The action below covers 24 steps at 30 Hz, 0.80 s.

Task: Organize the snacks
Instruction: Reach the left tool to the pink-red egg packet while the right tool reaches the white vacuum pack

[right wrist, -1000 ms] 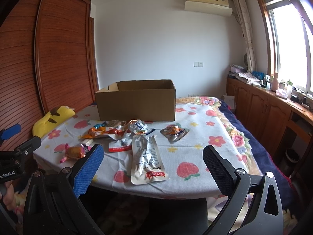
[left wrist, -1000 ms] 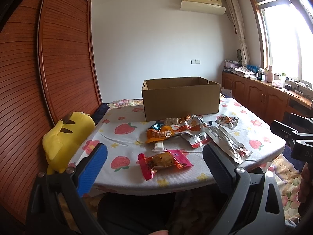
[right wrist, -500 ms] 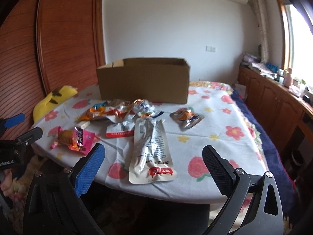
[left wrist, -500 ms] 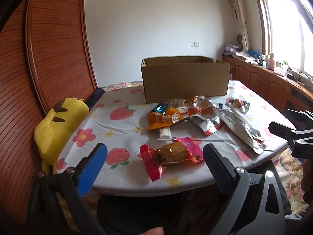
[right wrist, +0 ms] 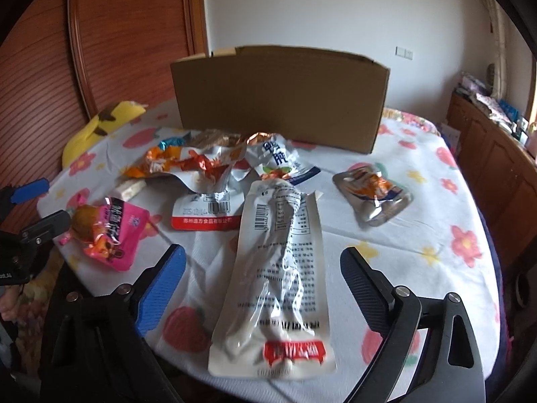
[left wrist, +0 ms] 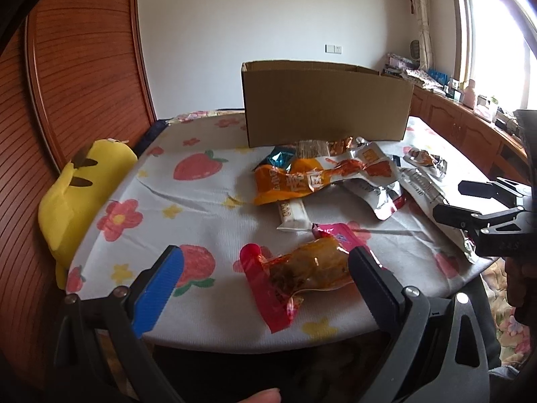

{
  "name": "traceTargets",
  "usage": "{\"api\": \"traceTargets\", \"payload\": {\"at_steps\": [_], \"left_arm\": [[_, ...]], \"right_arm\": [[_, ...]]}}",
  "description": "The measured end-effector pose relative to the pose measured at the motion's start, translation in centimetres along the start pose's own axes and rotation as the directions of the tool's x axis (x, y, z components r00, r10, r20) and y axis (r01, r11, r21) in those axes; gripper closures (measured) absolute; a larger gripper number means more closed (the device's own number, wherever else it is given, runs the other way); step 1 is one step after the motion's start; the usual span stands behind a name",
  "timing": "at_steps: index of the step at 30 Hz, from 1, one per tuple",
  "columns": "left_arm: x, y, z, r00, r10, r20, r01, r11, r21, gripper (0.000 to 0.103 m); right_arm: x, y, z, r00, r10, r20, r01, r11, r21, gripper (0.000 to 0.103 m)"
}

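In the right wrist view, the long silver pouch (right wrist: 278,268) is seen low at centre on the bench (right wrist: 419,201), its long axis running up the frame — in line with the right gripper (right wrist: 261,268), whose wide jaws have just been closing slightly, untouched. The pink snack pack (left wrist: 302,268) is framed by the left gripper (left wrist: 265,268), jaws wide, empty.

White wall (left wrist: 268,16), bright window (left wrist: 493,40), wooden cabinets (left wrist: 466,127)

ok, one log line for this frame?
phase: approach | left tool: open over pink snack pack | right tool: open, just narrowing, over long white pouch | cardboard box: behind snacks
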State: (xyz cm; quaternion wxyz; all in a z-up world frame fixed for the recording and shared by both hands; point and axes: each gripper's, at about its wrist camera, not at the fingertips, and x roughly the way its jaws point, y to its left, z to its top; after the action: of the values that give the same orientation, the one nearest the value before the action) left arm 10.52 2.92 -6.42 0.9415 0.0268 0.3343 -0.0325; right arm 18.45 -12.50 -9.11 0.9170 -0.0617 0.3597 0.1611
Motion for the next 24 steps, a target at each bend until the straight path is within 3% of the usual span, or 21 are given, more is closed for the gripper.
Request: {"api": "traceTargets", "payload": {"at_steps": [4, 9, 17, 24], "left_arm": [[0.9, 0.2, 0.1, 0.999, -0.038, -0.036, 0.038, 0.999, -0.001, 0.005], [1.0, -0.2, 0.7, 0.997, -0.060, -0.048, 0.063, 0.995, 0.078, 0.005], [1.1, -0.6, 1.0, 0.987, -0.085, -0.135, 0.116, 0.964, 0.238, 0.005], [0.4, -0.8, 1.5, 0.980, -0.113, -0.162, 0.159, 0.939, 0.305, 0.005]], "right_arm": [[1.4, -0.3, 0.2, 1.000, 0.004, -0.030, -0.004, 1.000, -0.010, 0.012], [2.5, -0.3, 0.4, 0.999, 0.010, -0.053, -0.011, 1.000, -0.026, 0.013], [3.4, -0.5, -0.1, 0.997, 0.020, -0.074, -0.022, 0.999, -0.034, 0.013], [3.6, -0.3, -0.1, 0.997, 0.013, -0.074, -0.017, 0.999, -0.048, 0.014]]}}
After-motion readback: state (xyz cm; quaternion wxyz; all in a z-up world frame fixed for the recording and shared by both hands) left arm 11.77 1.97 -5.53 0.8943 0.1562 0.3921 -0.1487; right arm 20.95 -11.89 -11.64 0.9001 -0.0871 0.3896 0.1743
